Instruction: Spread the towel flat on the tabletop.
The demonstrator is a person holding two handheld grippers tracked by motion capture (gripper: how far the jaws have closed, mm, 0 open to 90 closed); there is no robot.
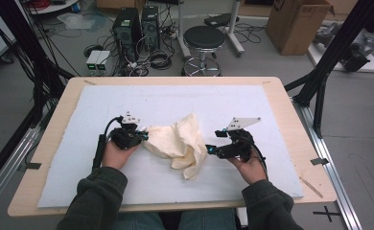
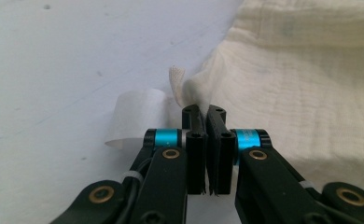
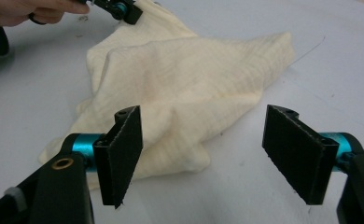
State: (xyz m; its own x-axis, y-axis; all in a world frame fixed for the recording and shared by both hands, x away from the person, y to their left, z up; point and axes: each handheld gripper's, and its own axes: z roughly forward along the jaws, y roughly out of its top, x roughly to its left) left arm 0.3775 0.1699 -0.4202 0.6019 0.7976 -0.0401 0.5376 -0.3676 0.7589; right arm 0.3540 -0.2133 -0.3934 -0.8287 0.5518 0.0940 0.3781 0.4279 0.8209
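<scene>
- Pinching one corner of the cream cloth (image 1: 178, 141), the left gripper (image 1: 143, 136) has its fingers (image 2: 196, 135) pressed together on a small fold of fabric, seen close up in the left gripper view with a bit of hem and a white label (image 2: 136, 116) poking out beside them.
- The cloth lies crumpled in the middle of the pale blue mat (image 1: 79, 158) that covers the bench (image 1: 55, 120), between the two grippers, its bulk bunched and folded over itself toward the near right.
- The right gripper (image 1: 209, 149) sits just right of the heap with its fingers (image 3: 122, 156) wide apart, holding nothing; in the right gripper view the nearest lobe of the cloth (image 3: 171, 88) lies just ahead of the left-hand finger, while the right-hand finger stands over bare mat.
- Judging by this, the step in hand looks like securing a second hold so the cloth can be spread or folded; one corner is taken, the other is not yet.
- The next move probably calls for the right gripper to ease forward onto a free edge or corner, get one finger under a single layer, and close there rather than on the whole bunch.
- A grab on several layers would likely keep the cloth from opening flat.
</scene>
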